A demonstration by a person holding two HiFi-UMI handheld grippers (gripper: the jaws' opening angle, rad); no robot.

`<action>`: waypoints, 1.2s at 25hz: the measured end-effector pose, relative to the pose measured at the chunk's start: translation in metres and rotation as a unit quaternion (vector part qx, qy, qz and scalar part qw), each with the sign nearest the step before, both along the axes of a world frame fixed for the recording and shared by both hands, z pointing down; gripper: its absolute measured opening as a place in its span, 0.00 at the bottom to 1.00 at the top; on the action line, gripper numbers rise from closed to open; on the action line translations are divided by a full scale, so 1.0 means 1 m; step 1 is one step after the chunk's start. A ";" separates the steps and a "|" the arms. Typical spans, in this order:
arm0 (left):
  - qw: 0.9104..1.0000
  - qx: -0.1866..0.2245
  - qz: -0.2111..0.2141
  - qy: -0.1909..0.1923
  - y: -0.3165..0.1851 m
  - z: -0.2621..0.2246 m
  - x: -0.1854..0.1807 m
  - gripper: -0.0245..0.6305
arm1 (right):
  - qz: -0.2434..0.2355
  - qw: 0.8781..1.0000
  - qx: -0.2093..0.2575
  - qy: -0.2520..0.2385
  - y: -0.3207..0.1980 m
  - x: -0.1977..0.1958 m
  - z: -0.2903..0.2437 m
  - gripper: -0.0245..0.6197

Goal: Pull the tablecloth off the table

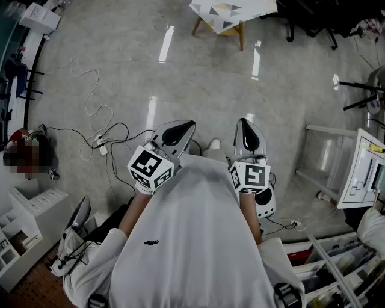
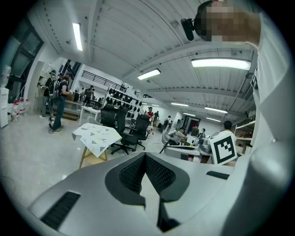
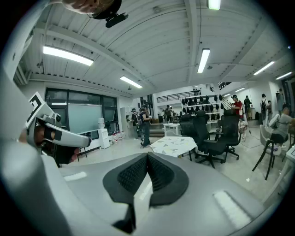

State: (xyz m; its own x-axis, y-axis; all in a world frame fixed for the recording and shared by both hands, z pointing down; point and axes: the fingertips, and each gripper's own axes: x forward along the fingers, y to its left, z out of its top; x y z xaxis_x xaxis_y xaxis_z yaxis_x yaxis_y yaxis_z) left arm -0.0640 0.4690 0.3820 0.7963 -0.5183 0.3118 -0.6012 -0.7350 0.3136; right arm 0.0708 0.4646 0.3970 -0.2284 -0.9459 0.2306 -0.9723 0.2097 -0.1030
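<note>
Where head view ends, tablecloth [image 1: 231,12] cropped

No words, numbers or brand names legible in any view. Cube on the left gripper [image 1: 191,125]: black-and-white square code patterns on its faces, no letters. Cube on the right gripper [image 1: 244,121]: the same kind of pattern. Small dark emblem [image 1: 151,242] on the person's white shirt [image 1: 198,252]: too small to read.

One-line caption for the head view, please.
Left gripper and right gripper shut, empty, over floor; tablecloth on the table ahead.
</note>
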 end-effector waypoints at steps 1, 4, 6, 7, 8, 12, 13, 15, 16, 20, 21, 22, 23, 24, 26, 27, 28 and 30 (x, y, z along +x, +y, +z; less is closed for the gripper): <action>1.000 0.004 0.001 -0.002 -0.006 0.001 -0.006 0.04 | -0.001 1.000 0.003 0.001 -0.005 -0.007 0.000 0.05; 1.000 0.012 0.002 -0.001 -0.020 0.002 -0.025 0.04 | -0.004 1.000 0.006 0.006 -0.017 -0.028 0.000 0.06; 1.000 0.013 0.004 0.005 -0.027 0.003 -0.036 0.04 | -0.006 1.000 0.005 0.010 -0.024 -0.040 0.000 0.05; 1.000 0.013 0.006 0.007 -0.031 0.003 -0.042 0.04 | -0.005 1.000 0.004 0.010 -0.027 -0.046 0.001 0.06; 1.000 0.012 0.008 0.011 -0.034 0.004 -0.048 0.04 | -0.002 1.000 0.004 0.007 -0.030 -0.051 0.001 0.05; 1.000 0.004 0.006 0.028 -0.043 0.004 -0.086 0.04 | 0.020 0.998 0.017 -0.051 -0.040 -0.076 -0.004 0.05; 0.999 0.005 0.004 0.031 -0.046 0.003 -0.097 0.04 | 0.021 0.998 0.023 -0.059 -0.045 -0.084 -0.007 0.05; 0.999 0.006 0.000 0.037 -0.057 0.005 -0.115 0.04 | 0.025 0.998 0.033 -0.048 -0.057 -0.096 -0.013 0.05; 0.999 0.004 0.000 0.040 -0.062 0.007 -0.122 0.04 | 0.026 0.998 0.036 -0.038 -0.062 -0.101 -0.015 0.06; 0.999 -0.010 0.003 0.047 -0.082 0.018 -0.139 0.04 | 0.018 0.999 0.026 -0.018 -0.082 -0.117 -0.010 0.06; 0.999 -0.013 0.004 0.050 -0.089 0.018 -0.139 0.04 | 0.017 1.000 0.022 -0.014 -0.089 -0.119 -0.009 0.06; 0.999 -0.015 0.006 0.052 -0.097 0.018 -0.138 0.04 | 0.017 1.000 0.021 -0.010 -0.096 -0.118 -0.008 0.06; 0.999 -0.016 0.009 0.051 -0.106 0.019 -0.136 0.04 | 0.019 1.000 0.021 -0.008 -0.106 -0.116 -0.007 0.06; 0.999 -0.017 0.013 0.048 -0.117 0.021 -0.131 0.04 | 0.023 1.000 0.020 -0.006 -0.116 -0.112 -0.005 0.06; 0.999 -0.017 0.019 0.040 -0.143 0.026 -0.120 0.04 | 0.030 0.999 0.020 -0.003 -0.140 -0.100 0.001 0.06; 0.999 -0.016 0.020 0.037 -0.158 0.027 -0.113 0.04 | 0.032 0.999 0.019 -0.002 -0.154 -0.092 0.004 0.06; 0.999 -0.015 0.019 0.035 -0.173 0.029 -0.107 0.04 | 0.032 0.999 0.018 -0.002 -0.168 -0.085 0.008 0.06; 0.999 -0.014 0.016 0.027 -0.204 0.030 -0.098 0.04 | 0.031 0.999 0.014 -0.009 -0.196 -0.075 0.016 0.06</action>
State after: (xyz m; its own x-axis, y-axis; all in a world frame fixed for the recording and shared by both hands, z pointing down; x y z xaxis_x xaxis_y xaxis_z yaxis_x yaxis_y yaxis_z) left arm -0.1623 0.2649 0.4119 0.8287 -0.4835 0.2818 -0.5587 -0.7448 0.3648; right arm -0.0041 0.2688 0.4127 -0.1739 -0.9642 0.2000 -0.9815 0.1531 -0.1151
